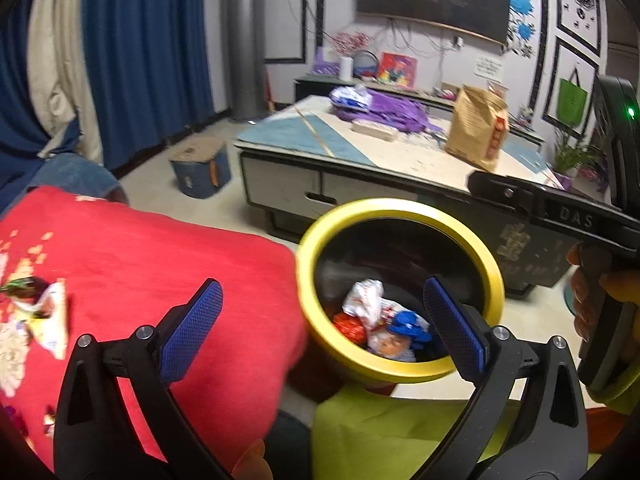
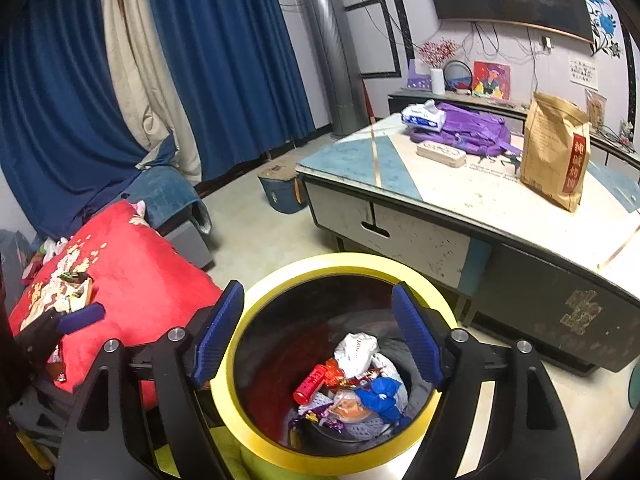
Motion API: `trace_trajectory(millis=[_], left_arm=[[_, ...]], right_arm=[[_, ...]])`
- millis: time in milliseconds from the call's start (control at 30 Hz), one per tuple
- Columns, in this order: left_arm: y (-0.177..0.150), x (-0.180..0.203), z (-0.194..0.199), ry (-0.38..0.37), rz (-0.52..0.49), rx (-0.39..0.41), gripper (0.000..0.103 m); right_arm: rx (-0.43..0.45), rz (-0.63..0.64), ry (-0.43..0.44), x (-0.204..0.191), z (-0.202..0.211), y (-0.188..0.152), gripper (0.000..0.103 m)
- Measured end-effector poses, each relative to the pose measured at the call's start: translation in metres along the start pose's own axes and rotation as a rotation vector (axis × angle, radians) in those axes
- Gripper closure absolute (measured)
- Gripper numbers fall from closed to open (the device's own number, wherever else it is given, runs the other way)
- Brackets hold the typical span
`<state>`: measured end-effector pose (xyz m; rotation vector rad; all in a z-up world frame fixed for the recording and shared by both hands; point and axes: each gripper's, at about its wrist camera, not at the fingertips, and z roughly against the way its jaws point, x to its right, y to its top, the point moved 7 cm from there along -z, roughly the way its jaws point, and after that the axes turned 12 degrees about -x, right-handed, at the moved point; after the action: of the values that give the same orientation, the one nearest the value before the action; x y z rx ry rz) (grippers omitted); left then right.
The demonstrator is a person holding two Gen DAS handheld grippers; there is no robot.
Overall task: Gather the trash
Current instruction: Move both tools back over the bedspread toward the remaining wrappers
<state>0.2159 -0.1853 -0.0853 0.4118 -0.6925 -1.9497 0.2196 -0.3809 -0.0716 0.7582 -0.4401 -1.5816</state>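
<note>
Crumpled wrappers (image 2: 356,380) fill the round yellow-rimmed bin (image 2: 256,312); both tongs (image 1: 320,328) (image 2: 316,336) gape wide, empty.

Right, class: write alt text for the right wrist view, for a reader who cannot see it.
An open, empty right gripper hangs over a yellow-rimmed bin holding crumpled wrappers. More wrappers lie on a red blanket to the left; a coffee table stands behind.

Left-wrist view: wrappers (image 1: 38,312) on blanket (image 1: 160,280) blurred.
</note>
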Motion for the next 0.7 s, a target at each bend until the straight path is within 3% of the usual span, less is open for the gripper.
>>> trace_trajectory(millis=[333, 700], left_arm=[[-0.002, -0.061, 0.044, 0.115, 0.13, 0.097, 0.01], [-0.015, -0.124, 0.093, 0.225, 0.266, 0.186, 0.01]], right_arm=[[0.073, 0.084, 0.056, -0.045, 0.019, 0.0, 0.023], [0.049, 0.217, 0.139, -0.11, 0.018, -0.009, 0.02]])
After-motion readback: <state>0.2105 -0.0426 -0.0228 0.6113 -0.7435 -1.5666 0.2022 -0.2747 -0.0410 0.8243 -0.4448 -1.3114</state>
